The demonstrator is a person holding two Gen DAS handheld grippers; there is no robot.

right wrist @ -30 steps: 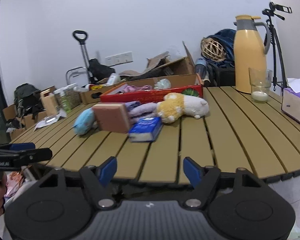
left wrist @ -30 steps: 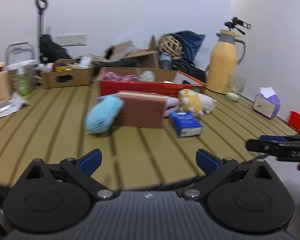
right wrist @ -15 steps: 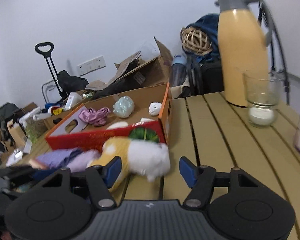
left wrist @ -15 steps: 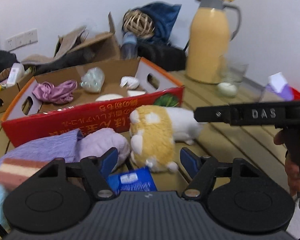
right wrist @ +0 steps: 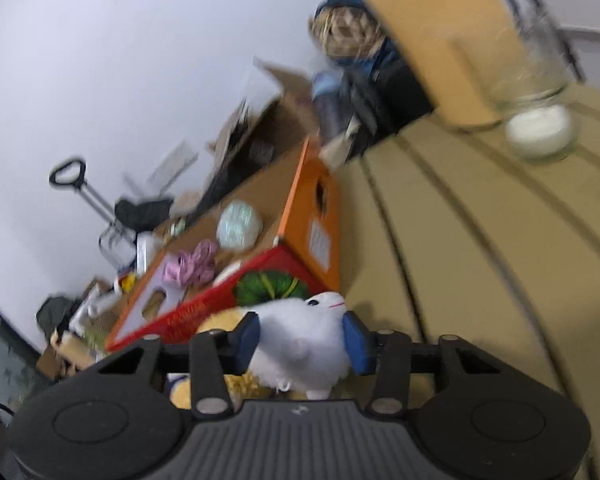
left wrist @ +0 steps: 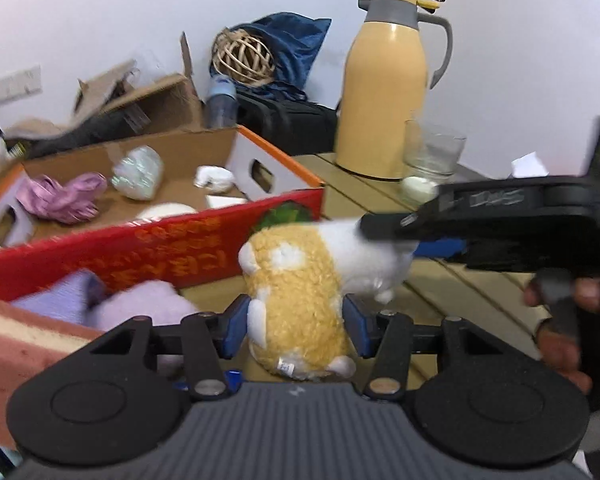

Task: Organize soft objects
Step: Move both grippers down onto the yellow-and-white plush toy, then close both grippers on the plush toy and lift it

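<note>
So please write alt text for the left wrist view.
The left gripper closes its blue fingers around the yellow end of a plush toy lying before a red cardboard box, while the right gripper reaches its white end.

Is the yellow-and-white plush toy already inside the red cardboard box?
No: the yellow-and-white plush toy lies on the slatted table in front of the red cardboard box, between the left hand-held gripper's blue fingers.

Each gripper is built alike: the left gripper (left wrist: 296, 330) and right gripper (right wrist: 302, 344) have a dark grey ribbed body, two round black discs, black angled linkage arms with silver screw heads, and blue finger pads (left wrist: 234, 330). Seen from the left wrist, the right gripper's black handle carries pale lettering, and the bare-skinned right hand (left wrist: 560, 320) shows beneath it.
</note>
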